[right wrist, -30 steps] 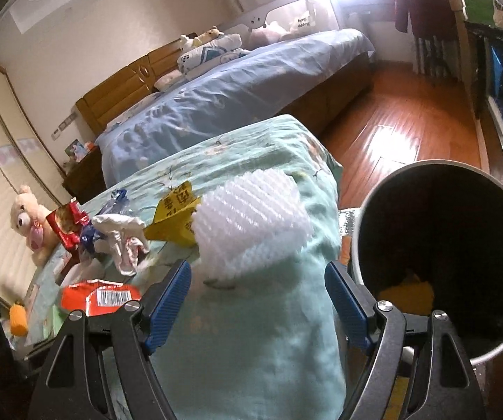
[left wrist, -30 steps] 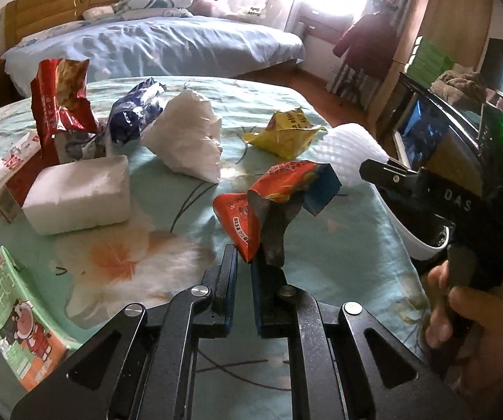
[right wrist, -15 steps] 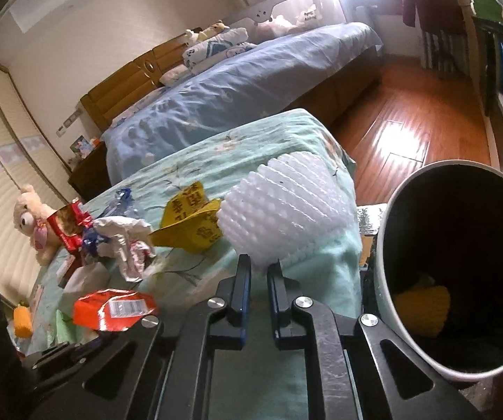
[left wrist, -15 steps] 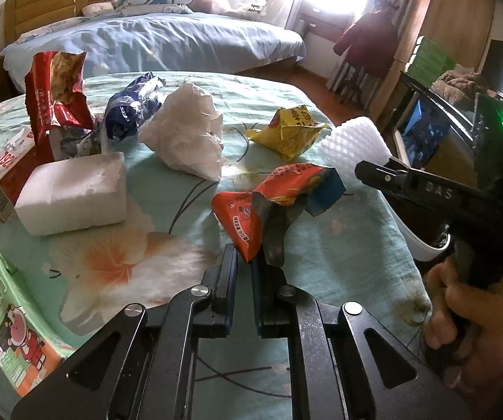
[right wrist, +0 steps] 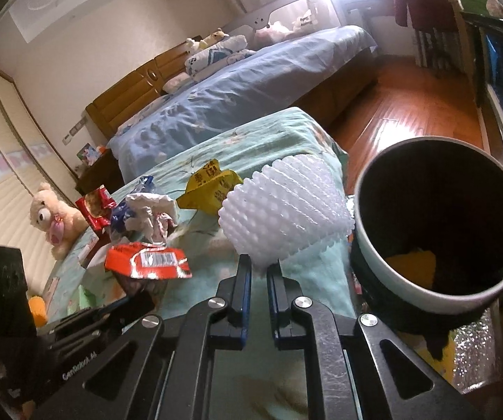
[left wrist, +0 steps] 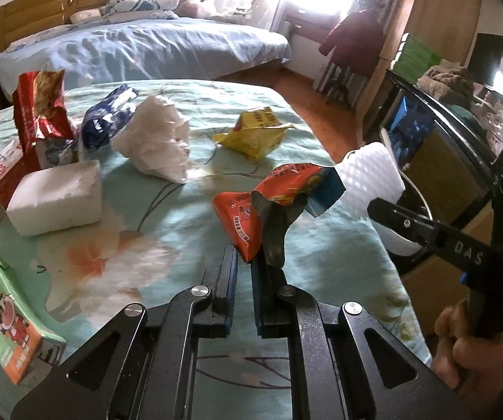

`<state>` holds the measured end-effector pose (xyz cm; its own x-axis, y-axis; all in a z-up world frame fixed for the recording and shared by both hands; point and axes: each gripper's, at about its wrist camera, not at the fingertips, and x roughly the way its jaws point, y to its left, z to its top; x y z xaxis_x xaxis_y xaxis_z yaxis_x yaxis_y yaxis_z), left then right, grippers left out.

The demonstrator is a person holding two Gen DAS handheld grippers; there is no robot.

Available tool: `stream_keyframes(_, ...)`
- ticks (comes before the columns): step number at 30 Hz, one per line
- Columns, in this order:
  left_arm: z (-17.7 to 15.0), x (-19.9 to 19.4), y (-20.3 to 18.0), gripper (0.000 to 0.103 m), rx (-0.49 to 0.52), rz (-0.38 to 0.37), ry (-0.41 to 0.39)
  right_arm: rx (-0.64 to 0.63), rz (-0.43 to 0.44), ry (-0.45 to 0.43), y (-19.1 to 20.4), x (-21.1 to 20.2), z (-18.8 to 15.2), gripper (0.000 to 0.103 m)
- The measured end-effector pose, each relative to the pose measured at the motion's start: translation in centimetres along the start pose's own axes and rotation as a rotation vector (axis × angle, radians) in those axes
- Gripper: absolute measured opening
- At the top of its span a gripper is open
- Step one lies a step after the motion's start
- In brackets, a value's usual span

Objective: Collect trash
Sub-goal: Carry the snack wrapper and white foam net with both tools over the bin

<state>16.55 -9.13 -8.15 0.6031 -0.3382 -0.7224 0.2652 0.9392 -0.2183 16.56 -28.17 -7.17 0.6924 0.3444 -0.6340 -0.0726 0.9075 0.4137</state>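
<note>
- The table [left wrist: 188, 217], under a mint floral cloth, carries the scattered trash; a blue-covered bed [left wrist: 139, 45] lies beyond its far edge.
- The trash bin [right wrist: 440, 224], white outside and dark inside, stands just off the table's right edge with something yellow-orange at its bottom.
- The white foam net [right wrist: 283, 206], a bumpy, flared sleeve, is pinched at its lower rim by the right gripper [right wrist: 259, 269], whose blue-lined jaws are clenched on it; it hangs over the table's right edge, just beside the bin's rim.
- The orange snack wrapper [left wrist: 269, 206], crumpled with a silvery inside and a blue corner, is clamped at its lower edge by the left gripper [left wrist: 243, 262] and held up above the near part of the table.
- A white tissue pack [left wrist: 55, 199] lies toward the left edge, with a crumpled white tissue [left wrist: 157, 143] near the middle.
- A red snack bag [left wrist: 38, 112] stands open near the left edge, a blue wrapper [left wrist: 108, 119] beside it.
- A yellow wrapper [left wrist: 255, 133] lies toward the far right edge.
- A green milk carton [left wrist: 6, 315] lies at the near left corner.
</note>
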Motion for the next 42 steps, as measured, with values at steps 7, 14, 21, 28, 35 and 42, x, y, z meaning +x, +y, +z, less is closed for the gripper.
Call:
stream_keyframes(7,0.3,-0.2,-1.5,0.007,0.028,-0.012,-0.004,0.014,-0.012,-0.016,-0.8,-1.9,-0.7,0.009)
stream_keyframes(14,0.4,-0.3,-3.0,0.007,0.049,-0.031,-0.009,0.029,-0.025,-0.038,-1.8,-3.4,-1.0,0.009)
stream_keyframes(21,0.8,0.0,-5.1,0.007,0.08,-0.052,-0.008,0.058,-0.054,-0.05,-3.3,-4.4,-1.4,0.009)
stream_keyframes(28,1.0,0.6,-7.5,0.007,0.119,-0.072,-0.003,0.088,-0.078,-0.068,-5.0,-5.5,-1.4,0.009)
stream_keyframes(35,1.4,1.5,-9.4,0.007,0.151,-0.087,0.004,0.11,-0.106,-0.085,-6.8,-6.2,-0.9,0.009)
stream_keyframes(42,1.8,2.8,-11.2,0.007,0.175,-0.095,0.023,0.125,-0.138,-0.093,-8.6,-6.5,-0.4,0.009)
